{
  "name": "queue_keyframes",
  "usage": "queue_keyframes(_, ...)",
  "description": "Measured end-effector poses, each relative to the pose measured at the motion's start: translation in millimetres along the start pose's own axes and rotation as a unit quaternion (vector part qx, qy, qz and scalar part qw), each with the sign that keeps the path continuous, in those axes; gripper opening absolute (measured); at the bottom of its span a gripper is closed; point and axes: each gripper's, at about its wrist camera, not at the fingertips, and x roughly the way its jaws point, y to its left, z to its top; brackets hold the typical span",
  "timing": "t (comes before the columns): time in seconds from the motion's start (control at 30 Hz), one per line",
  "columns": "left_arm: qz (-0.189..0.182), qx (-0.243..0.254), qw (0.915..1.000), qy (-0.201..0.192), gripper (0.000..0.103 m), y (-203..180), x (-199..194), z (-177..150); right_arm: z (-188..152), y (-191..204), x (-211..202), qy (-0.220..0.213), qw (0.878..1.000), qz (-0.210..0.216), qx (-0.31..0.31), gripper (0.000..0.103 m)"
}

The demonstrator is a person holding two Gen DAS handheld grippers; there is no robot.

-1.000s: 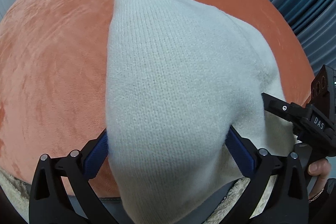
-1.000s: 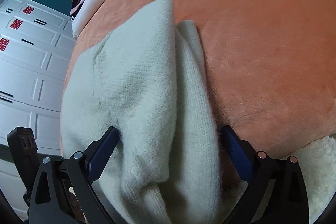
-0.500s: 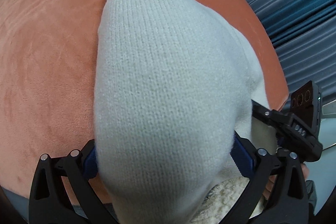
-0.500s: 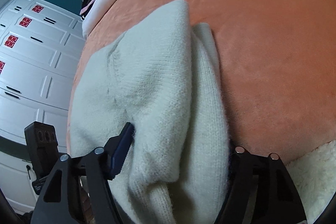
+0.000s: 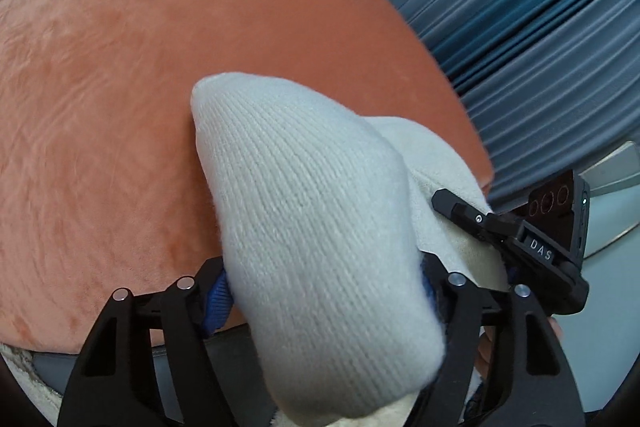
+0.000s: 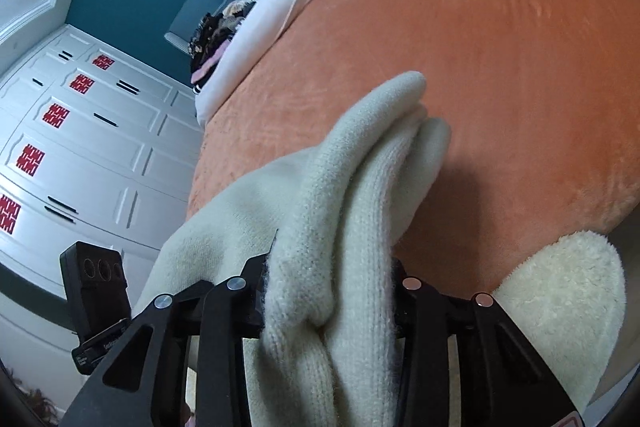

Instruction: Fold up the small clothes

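The cream knit garment (image 5: 320, 227) looks light, soft and floppy, and thick enough to bunch; it is judged best held by its near edge at two spread points, since a single hold would let it sag. It fills the lower centre of both views, its far end drooping toward the orange bed cover (image 5: 120, 107). The surface is a fine, fuzzy ribbed knit. The left tongs (image 5: 324, 291) have just been closing and pinch a thick fold; the right tongs (image 6: 332, 303) have likewise closed onto a bunched edge.
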Motion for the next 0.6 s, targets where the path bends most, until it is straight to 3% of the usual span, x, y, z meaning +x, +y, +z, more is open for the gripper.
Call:
queue_keyframes(0.17, -0.028, 0.046, 0.9953, -0.08, 0.068, -27.4, -69.0, 13.5, 9.9, 62.4, -50.1, -0.074, 0.994, 0.018, -0.074, 0.036)
queue_keyframes(0.37, -0.025, 0.086, 0.9788, -0.184, 0.072, -25.4, -163.2, 32.2, 31.1, 148.2, -69.0, -0.137, 0.972, 0.111, -0.156, 0.037)
queue_keyframes(0.47, 0.009, 0.084, 0.9755, -0.203, 0.079, 4.7, -173.3, 35.9, 38.2, 163.0, -35.7, -0.129, 0.968, 0.141, -0.162, 0.038)
queue_keyframes(0.5, 0.026, 0.076, 0.976, -0.202, 0.081, 19.3, -168.0, 36.5, 39.2, 160.0, -13.0, -0.113, 0.97, 0.147, -0.155, 0.04)
queue_keyframes(0.57, 0.062, 0.047, 0.977, -0.199, 0.095, 59.1, -142.0, 32.9, 35.8, 141.2, 39.4, -0.076, 0.979, 0.135, -0.13, 0.047)
queue_keyframes(0.6, 0.085, 0.028, 0.9762, -0.197, 0.096, 84.4, -123.9, 25.6, 31.7, 121.5, 77.4, -0.047, 0.986, 0.117, -0.105, 0.051)
